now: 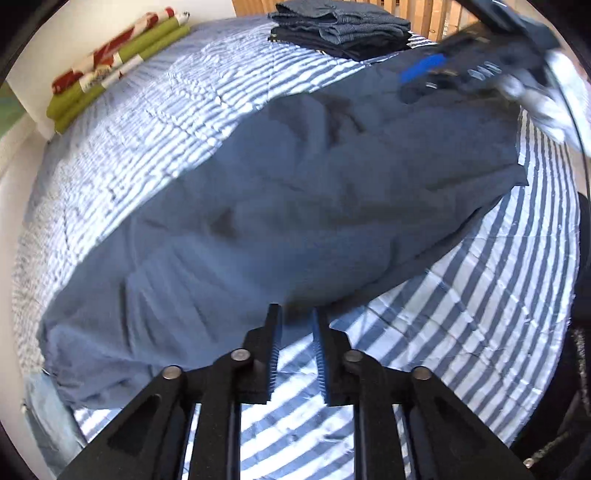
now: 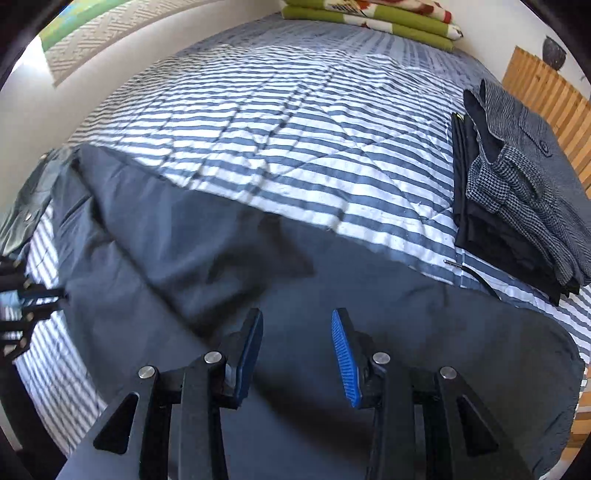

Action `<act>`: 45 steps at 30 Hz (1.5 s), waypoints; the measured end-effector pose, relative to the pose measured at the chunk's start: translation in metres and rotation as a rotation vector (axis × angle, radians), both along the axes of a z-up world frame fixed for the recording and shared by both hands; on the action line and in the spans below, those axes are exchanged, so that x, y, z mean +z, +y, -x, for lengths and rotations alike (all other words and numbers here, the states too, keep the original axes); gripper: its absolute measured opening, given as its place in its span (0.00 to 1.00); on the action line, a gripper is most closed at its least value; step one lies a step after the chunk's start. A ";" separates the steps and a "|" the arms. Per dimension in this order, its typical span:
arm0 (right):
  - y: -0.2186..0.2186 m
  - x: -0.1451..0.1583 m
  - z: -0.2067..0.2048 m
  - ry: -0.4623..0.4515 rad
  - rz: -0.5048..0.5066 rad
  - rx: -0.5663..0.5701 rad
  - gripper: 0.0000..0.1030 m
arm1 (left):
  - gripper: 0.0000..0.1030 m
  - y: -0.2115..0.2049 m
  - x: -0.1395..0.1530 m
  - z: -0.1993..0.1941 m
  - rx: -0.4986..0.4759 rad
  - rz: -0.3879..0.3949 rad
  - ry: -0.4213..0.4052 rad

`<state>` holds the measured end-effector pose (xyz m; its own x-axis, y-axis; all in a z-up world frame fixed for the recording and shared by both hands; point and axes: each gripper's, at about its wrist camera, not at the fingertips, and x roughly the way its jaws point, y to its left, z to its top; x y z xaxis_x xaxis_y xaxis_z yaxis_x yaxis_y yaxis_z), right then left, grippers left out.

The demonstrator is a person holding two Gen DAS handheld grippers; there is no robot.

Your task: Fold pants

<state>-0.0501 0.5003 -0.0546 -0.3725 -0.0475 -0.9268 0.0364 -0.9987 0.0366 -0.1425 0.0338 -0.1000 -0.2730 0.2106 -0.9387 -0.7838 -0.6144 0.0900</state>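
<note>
Pants (image 1: pixel 280 206) in dark blue-grey lie spread flat on the striped quilt (image 1: pixel 461 295) of the bed, their long axis running diagonally in the left wrist view, from the lower left up to the upper right. At the far left of that stretch a scrap of pale denim (image 1: pixel 44 406) sits just beside the near end of the pants. Next along, the left claw (image 1: pixel 297 317) points steeply down over the near edge of the cloth; its jaws stand narrow and parted, with striped quilt showing in the gap and nothing pinched. The hem lies just ahead of its tips, so this hand looks the nearer one to an edge it could take.

Further right, the right claw (image 2: pixel 297 325) hangs over the broad middle of the pants with a moderate gap and no fabric in it; cloth spreads on every side of it. At the far right a stack of folded garments (image 2: pixel 517 206) rests on the quilt, apart from the pants. A folded green blanket (image 2: pixel 373 16) lies at the head of the bed.
</note>
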 end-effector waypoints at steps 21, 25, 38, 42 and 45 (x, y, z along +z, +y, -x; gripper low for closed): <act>-0.072 -0.036 0.109 -0.004 -0.099 0.321 0.57 | 0.26 -0.026 -0.028 0.034 0.146 -0.158 -0.148; -0.075 -0.046 0.104 -0.035 -0.074 0.347 0.08 | 0.28 -0.027 -0.028 0.029 0.116 -0.143 -0.116; -0.016 0.009 0.070 0.117 -0.043 0.065 0.39 | 0.34 -0.056 0.020 0.029 0.171 -0.226 -0.085; -0.011 0.020 0.008 0.111 0.057 0.080 0.39 | 0.49 -0.117 0.045 0.071 0.374 -0.210 0.016; -0.031 -0.006 -0.037 0.021 0.078 0.143 0.39 | 0.50 -0.177 0.054 0.115 0.587 -0.180 0.079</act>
<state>-0.0130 0.4690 -0.0608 -0.3763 -0.1731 -0.9102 0.1791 -0.9775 0.1118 -0.2575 -0.1427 -0.0456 -0.4587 0.1576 -0.8745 -0.3054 -0.9522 -0.0115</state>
